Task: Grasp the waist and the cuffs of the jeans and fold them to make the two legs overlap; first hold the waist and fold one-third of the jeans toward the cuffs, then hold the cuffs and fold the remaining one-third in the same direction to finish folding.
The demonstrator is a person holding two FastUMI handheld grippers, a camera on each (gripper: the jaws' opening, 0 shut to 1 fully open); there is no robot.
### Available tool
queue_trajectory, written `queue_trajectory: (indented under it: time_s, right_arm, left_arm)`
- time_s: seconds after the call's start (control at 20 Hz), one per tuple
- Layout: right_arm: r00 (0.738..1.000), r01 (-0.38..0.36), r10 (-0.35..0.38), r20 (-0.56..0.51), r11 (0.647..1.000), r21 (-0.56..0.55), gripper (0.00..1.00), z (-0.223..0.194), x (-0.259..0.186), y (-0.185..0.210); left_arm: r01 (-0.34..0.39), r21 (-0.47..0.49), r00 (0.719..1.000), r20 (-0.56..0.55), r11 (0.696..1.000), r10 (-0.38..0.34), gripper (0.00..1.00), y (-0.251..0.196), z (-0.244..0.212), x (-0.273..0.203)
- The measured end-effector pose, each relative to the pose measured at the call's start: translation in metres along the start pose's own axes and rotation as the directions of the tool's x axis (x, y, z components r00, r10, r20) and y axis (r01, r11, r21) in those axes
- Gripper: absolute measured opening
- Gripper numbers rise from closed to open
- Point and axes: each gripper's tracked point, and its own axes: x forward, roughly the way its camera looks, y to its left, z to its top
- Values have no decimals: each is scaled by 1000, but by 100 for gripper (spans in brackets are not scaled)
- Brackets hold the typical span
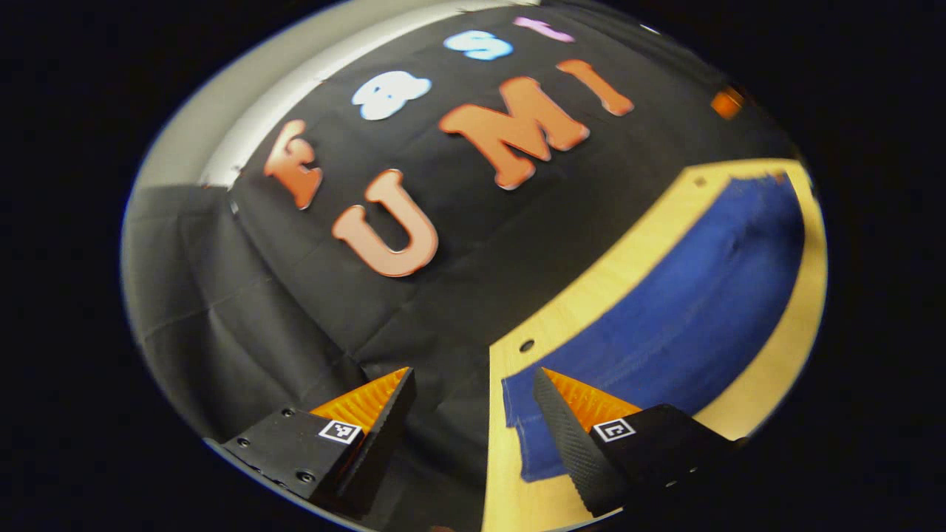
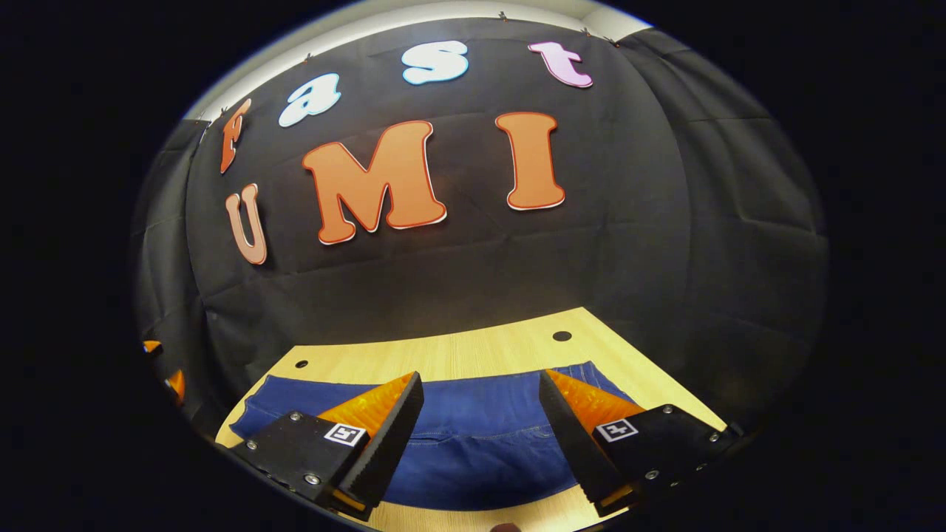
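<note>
Dark blue jeans (image 1: 665, 318) lie flat on a light wooden table (image 1: 591, 288), stretching away to the upper right in the left gripper view. My left gripper (image 1: 473, 384) hangs open above the near end of the jeans, at the table's left edge, with nothing between its fingers. In the right gripper view the jeans (image 2: 473, 436) spread across the table (image 2: 443, 355) with stitched seams showing. My right gripper (image 2: 480, 388) is open above them, apart from the cloth.
The booth's black cloth wall rises behind the table in both views. Small round holes (image 2: 562, 336) mark the table's far corners. The table edge (image 1: 491, 414) drops off to the left of the jeans' near end.
</note>
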Motion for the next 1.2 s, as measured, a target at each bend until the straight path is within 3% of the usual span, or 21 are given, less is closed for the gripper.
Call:
queue_trajectory:
  time_s: [0.05, 0.15, 0.3, 0.45, 0.65, 1.0, 1.2]
  right_arm:
    - [1000, 2, -2, -7, 1000, -5, 97, -3, 1, 0]
    - [1000, 8, -8, -18, 1000, -14, 98, -7, 2, -2]
    - [999, 18, -18, -34, 1000, -15, 97, -14, 3, -6]
    - [997, 30, -31, -69, 999, -14, 98, -27, 4, -9]
    - [995, 54, -55, -84, 998, -9, 98, -36, 3, -13]
    - [991, 105, -105, -84, 994, 3, 98, -38, -2, -27]
    - [989, 123, -119, -86, 991, 47, 98, -35, -2, -30]
  left_arm:
    - [50, 96, 999, -19, 994, -49, 98, -16, -14, 3]
    - [165, 253, 986, -59, 953, -155, 98, -47, -40, 1]
    - [331, 367, 943, -167, 869, -288, 97, -95, -93, -1]
    - [428, 482, 903, -240, 764, -355, 97, -124, -127, 10]
    - [490, 544, 872, -287, 681, -398, 98, -139, -149, 20]
    - [563, 585, 824, -348, 584, -446, 98, -155, -173, 41]
    - [572, 605, 817, -362, 554, -448, 97, -160, -181, 51]
